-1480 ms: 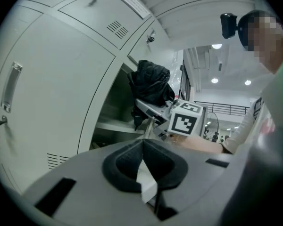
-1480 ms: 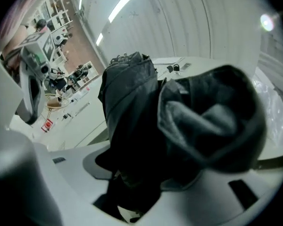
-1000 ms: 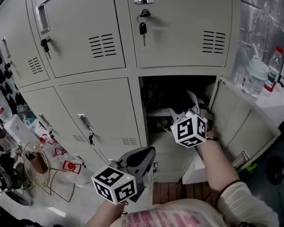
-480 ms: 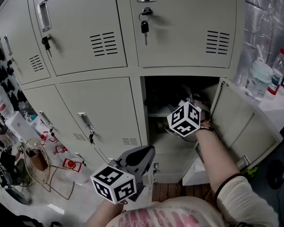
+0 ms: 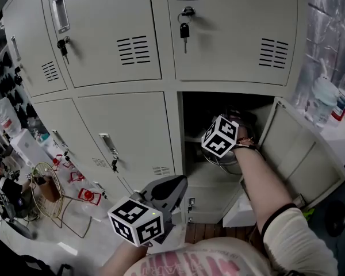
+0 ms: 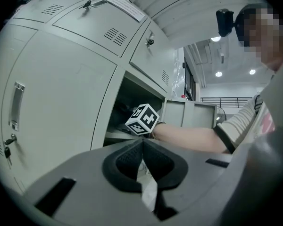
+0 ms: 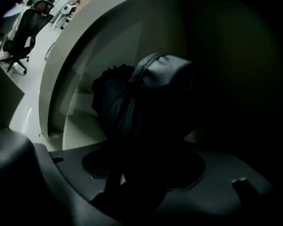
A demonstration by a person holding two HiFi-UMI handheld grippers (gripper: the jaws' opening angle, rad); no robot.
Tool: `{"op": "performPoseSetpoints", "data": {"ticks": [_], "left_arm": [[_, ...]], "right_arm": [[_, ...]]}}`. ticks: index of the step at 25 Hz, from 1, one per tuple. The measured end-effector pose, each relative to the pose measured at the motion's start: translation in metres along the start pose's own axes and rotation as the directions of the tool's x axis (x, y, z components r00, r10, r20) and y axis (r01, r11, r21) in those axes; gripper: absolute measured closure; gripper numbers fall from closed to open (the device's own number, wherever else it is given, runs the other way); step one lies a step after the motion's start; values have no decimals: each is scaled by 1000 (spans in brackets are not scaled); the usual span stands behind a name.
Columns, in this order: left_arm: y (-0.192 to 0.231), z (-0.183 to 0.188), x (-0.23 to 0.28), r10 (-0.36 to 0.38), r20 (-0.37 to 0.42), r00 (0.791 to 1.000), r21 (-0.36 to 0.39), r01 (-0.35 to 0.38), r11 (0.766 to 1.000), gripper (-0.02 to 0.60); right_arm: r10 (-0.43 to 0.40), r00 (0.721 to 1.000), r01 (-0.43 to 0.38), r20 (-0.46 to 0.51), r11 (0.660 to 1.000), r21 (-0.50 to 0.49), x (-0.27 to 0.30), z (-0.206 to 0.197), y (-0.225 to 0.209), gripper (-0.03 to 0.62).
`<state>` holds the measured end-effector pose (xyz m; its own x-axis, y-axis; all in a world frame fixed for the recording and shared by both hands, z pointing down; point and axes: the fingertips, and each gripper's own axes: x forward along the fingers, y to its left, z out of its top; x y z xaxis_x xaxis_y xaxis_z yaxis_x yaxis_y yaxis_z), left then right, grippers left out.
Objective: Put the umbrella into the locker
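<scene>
Inside the one open locker [image 5: 204,105], the right gripper [image 7: 144,173] has just been opening its jaws, now loose round the one dark umbrella [image 7: 141,98]. The left gripper [image 6: 142,157] is outside, closed and empty. The locker door [image 5: 302,154] hangs open beside the arm.

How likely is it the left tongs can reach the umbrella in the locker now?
Probably not: the umbrella sits inside the locker between the right tongs, which have just been opening, and that forearm crosses the doorway; the left tongs hang shut outside.
</scene>
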<state>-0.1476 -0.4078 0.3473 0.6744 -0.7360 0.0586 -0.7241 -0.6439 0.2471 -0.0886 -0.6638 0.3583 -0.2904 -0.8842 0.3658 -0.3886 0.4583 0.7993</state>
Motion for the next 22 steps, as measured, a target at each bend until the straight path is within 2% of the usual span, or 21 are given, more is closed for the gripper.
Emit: {"op": "performPoseSetpoints", "data": {"ticks": [5,12,19,22], "left_arm": [[4,-3,0,11,-6,1000,-3,-11,1000,579],[-4,-7,2,2,-12,1000,4,-2,1000,579],[-8,-7,7,18,1,1000,-4,-18,1000,580],[-12,-10,10,22,9,1000,0,-22,1000,580]], "right_arm": [[7,999,-5,-39,999,45,7,-2,-2,309],[-27,999,28,-21,999,31,5,-1,-1,312],[71,997,-71,-20,997,22,4,1,1,305],[75,997,-73,-27,995,64,6,-2,-6,263]]}}
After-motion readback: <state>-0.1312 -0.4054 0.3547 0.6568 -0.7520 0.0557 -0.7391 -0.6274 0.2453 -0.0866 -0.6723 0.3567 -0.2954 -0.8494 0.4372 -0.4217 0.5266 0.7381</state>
